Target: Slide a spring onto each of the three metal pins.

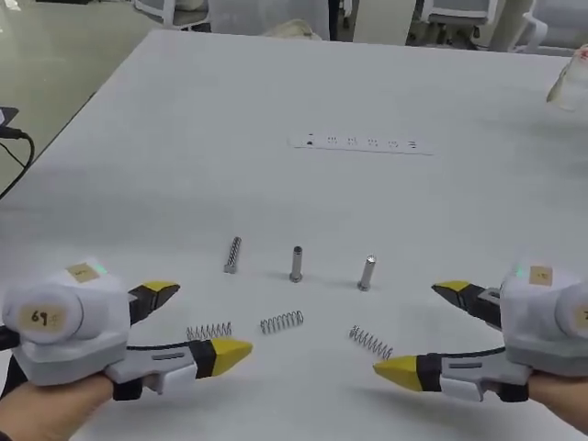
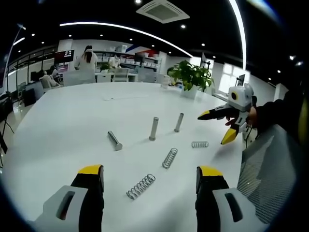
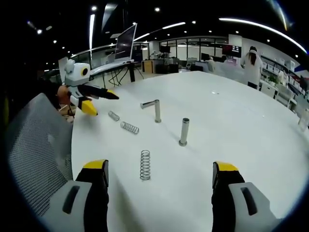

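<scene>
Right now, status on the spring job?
Left gripper and right gripper: jaws open, empty. Three springs loose on the table, none on a pin. Middle pin and right pin upright; left pin lying on its side. Nothing between jaws and springs.

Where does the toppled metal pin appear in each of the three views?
Head view: toppled pin, leftmost of the three.
Left gripper view: the pin lies left of centre, nearest.
Right gripper view: the pin lies above centre, farthest.
Shared landmark: middle upright pin, right beside it.
</scene>
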`<move>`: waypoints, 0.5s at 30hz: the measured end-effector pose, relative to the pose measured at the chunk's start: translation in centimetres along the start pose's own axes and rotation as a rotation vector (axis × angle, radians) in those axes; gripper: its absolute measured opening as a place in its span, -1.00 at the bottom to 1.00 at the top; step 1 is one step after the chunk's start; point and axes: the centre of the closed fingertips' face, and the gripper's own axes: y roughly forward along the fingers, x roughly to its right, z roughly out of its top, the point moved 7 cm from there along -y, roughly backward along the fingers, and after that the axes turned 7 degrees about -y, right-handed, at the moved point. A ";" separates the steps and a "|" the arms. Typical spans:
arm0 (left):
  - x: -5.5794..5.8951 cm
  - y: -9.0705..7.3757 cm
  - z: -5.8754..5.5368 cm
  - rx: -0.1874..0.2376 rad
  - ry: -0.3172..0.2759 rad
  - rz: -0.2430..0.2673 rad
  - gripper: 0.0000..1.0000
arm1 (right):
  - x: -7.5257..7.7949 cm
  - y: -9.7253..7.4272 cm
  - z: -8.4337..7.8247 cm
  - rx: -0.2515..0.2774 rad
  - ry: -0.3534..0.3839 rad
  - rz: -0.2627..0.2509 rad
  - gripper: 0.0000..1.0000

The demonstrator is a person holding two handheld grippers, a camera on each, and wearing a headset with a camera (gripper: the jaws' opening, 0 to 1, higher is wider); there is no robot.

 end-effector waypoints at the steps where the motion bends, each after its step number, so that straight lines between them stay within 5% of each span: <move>1: -0.1 0.0 0.1 0.003 0.000 0.001 0.50 | 0.0 0.0 0.0 0.000 -0.001 0.000 0.76; 9: -0.8 -0.1 0.7 0.000 0.015 0.017 0.43 | 0.0 0.0 -0.1 -0.008 0.003 0.002 0.75; 15: -1.4 0.4 2.4 -0.012 0.061 0.014 0.38 | 0.0 0.0 -0.2 -0.008 0.006 0.005 0.75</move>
